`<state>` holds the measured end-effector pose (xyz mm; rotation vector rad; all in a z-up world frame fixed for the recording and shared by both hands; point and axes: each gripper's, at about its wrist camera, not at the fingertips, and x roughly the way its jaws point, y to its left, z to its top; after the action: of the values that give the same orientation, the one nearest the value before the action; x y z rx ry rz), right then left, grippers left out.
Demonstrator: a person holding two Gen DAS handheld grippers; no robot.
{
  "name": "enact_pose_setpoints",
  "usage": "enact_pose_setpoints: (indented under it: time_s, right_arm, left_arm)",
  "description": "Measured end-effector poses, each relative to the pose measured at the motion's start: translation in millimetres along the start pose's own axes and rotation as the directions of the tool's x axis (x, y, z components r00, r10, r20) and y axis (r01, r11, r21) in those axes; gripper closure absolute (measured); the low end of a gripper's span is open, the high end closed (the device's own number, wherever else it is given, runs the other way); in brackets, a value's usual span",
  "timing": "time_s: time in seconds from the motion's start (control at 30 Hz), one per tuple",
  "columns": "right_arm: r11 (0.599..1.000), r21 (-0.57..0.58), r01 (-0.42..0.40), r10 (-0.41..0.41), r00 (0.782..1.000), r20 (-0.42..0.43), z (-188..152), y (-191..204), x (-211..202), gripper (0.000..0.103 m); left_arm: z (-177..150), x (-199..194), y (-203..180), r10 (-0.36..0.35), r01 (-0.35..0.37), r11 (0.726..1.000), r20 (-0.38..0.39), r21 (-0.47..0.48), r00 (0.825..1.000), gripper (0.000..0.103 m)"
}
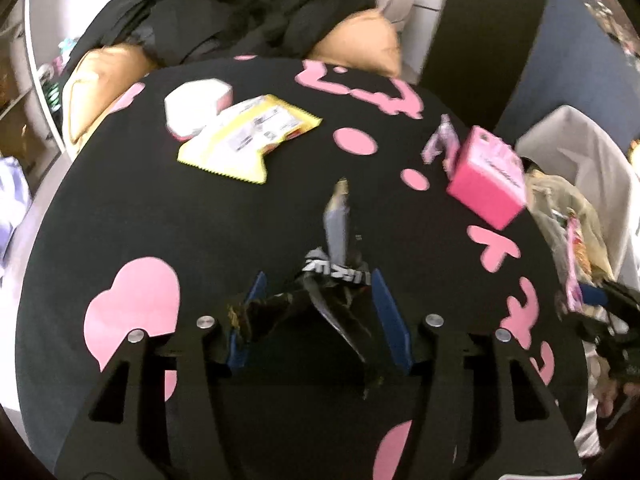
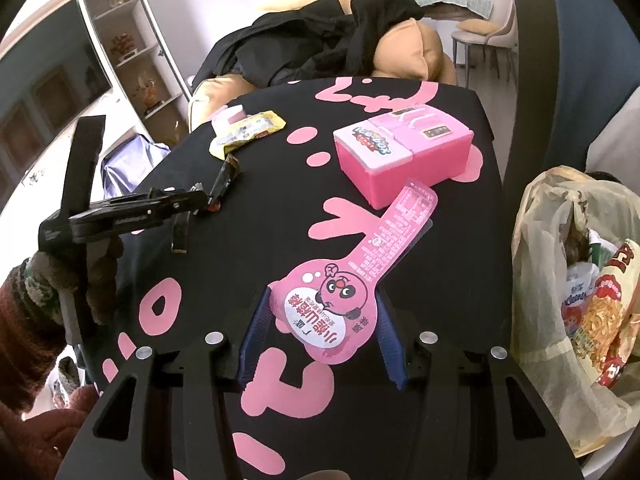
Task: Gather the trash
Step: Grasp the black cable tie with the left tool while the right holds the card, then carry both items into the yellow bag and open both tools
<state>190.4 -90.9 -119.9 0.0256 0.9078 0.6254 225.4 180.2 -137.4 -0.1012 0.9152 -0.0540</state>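
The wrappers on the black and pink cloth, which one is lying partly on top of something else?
The yellow wrapper at the far side: its corner overlaps the white and pink box. The black wrapper and the pink panda wrapper sit between gripper fingers.

Black tablecloth [image 2: 280,208] w/ pink blotches & lettering, hot-pink plastic box [image 2: 400,152] w/ pale lid at 1 o'clock, pink panda-print wrapper [image 2: 360,276] centre, yellow-edged white packet [image 2: 248,132] at 11, crumpled black wrapper [image 1: 320,300], translucent cream bag [image 2: 576,280] at 3, blue gripper pads [image 2: 256,328].
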Motion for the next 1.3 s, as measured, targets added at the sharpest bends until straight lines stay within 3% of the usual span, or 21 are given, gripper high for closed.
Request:
enact_pose_setpoints:
  time_s: [0.17, 0.33, 0.4, 0.43, 0.8, 1.03, 1.17, 1.3]
  right_arm:
    - [1.000, -0.008, 0.002, -0.002, 1.000, -0.004, -1.9, 2.0, 1.0, 0.055]
    - [1.000, -0.011, 0.006, -0.006, 1.000, 0.003, -2.6, 2.4, -1.7, 0.055]
    - [1.000, -0.012, 0.010, -0.010, 1.000, 0.013, -2.3, 3.1, -5.8, 0.055]
    - [1.000, -0.013, 0.012, -0.012, 1.000, 0.019, -1.9, 3.3, -8.3, 0.055]
    - [0.995, -0.071, 0.074, -0.062, 0.985, 0.163, 14.0, 1.1, -67.0, 0.055]
    - [0.984, -0.082, 0.161, -0.132, 0.951, 0.281, 23.1, -21.6, -123.3, 0.055]
    - [0.974, -0.054, 0.219, -0.191, 0.927, 0.322, 22.2, -44.7, -151.4, 0.055]
    - [0.960, -0.028, 0.279, -0.254, 0.906, 0.338, 17.7, -69.3, -173.2, 0.055]
  left_arm:
    - [3.3, 5.0, -4.2, 0.030, -0.030, 0.999, -0.003, 0.017, 1.000, 0.052]
    - [4.7, 0.5, -12.4, 0.037, -0.037, 0.998, 0.006, 0.044, 0.999, 0.074]
    - [6.5, -5.5, -15.5, 0.032, -0.033, 0.998, 0.015, 0.049, 0.999, 0.087]
    - [7.4, -9.1, -16.7, 0.026, -0.027, 0.999, 0.018, 0.047, 0.999, 0.088]
    - [29.9, -77.1, -58.4, -0.070, 0.057, 0.995, 0.161, 0.080, 0.984, 0.090]
    - [55.0, -111.7, -115.5, -0.185, 0.164, 0.981, 0.248, 0.105, 0.951, 0.091]
    - [66.6, -112.3, -159.3, -0.271, 0.239, 0.959, 0.255, 0.151, 0.928, 0.090]
    - [73.2, -96.0, -207.0, -0.344, 0.305, 0.932, 0.211, 0.196, 0.915, 0.090]
